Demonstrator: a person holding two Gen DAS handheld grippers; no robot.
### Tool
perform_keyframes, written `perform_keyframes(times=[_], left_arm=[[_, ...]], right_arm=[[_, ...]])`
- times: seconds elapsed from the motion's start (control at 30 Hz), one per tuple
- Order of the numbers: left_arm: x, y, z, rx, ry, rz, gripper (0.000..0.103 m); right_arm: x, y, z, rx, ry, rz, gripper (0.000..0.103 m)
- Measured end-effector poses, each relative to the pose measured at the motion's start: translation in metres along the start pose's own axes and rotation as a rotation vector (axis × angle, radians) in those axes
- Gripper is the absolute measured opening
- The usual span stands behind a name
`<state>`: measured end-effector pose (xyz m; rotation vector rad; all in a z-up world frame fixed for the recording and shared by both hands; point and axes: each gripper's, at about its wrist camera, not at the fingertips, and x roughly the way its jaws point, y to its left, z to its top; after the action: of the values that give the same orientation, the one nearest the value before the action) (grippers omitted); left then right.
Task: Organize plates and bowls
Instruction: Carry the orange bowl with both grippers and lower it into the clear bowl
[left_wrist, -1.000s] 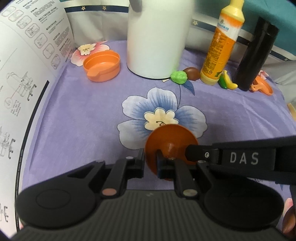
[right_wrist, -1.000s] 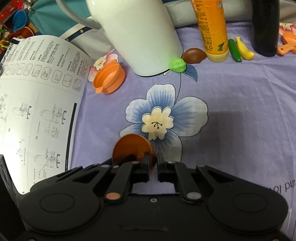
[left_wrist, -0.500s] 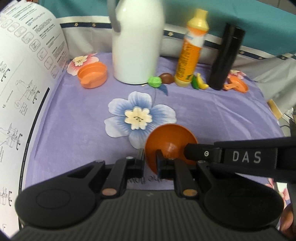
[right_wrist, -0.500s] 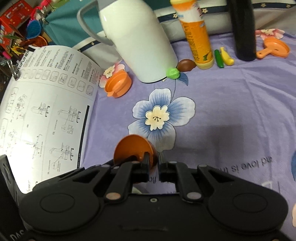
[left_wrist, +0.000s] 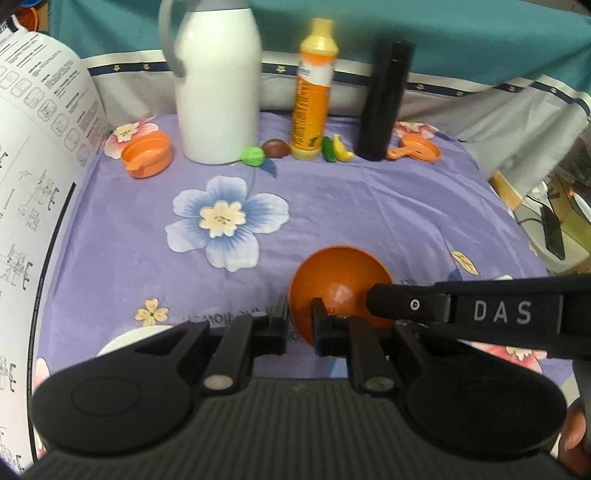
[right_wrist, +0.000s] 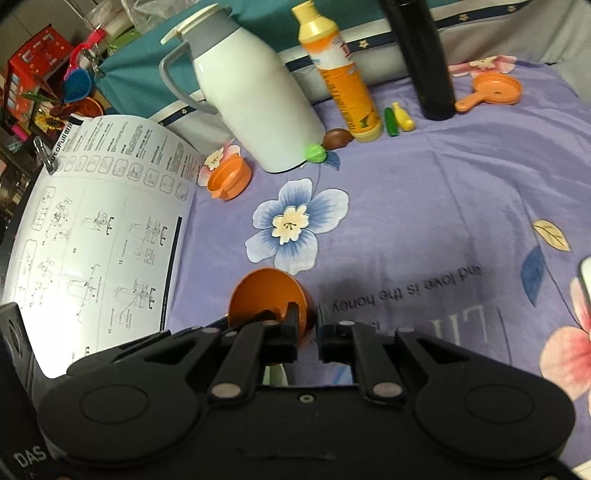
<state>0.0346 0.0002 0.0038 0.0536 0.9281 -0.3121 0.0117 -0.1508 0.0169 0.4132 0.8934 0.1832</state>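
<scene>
orange bowl (left_wrist: 338, 280) rim pinched between both grippers' fingers (left_wrist: 320, 325)

A lilac cloth (left_wrist: 369, 206) is covering the surface, showing a blue-and-white flower print (left_wrist: 225, 221) with a cream heart, pink blossoms toward its corners, and dark lettering near its front edge. Along the cloth's far edge are standing a white jug (left_wrist: 218, 88) with a grey handle, an orange bottle (left_wrist: 312, 99) with a pale yellow cap, and a black flask (left_wrist: 384, 103), with a light orange bowl (left_wrist: 147, 155) sitting at the far left corner. A deeper, burnt-orange bowl (left_wrist: 340, 280) is showing against black gripper parts.
</scene>
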Motion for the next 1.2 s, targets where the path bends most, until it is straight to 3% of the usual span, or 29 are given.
perform_keyframes(times=[0.43,0.77,1.2], left_arm=[[-0.003,-0.031,-0.026,0.04,0.044,-0.043,0.012],[0.02,-0.042,-0.044,0.061,0.12,-0.048,0.012],[0.035,-0.045,-0.047,0.07,0.157,-0.045,0.012]], right_arm=[[-0.03,-0.037,-0.029,0.051,-0.007,-0.008,0.011],[-0.02,-0.062,-0.048,0.095,0.04,-0.029,0.012],[-0.006,-0.068,-0.053,0.109,0.068,-0.044,0.012]])
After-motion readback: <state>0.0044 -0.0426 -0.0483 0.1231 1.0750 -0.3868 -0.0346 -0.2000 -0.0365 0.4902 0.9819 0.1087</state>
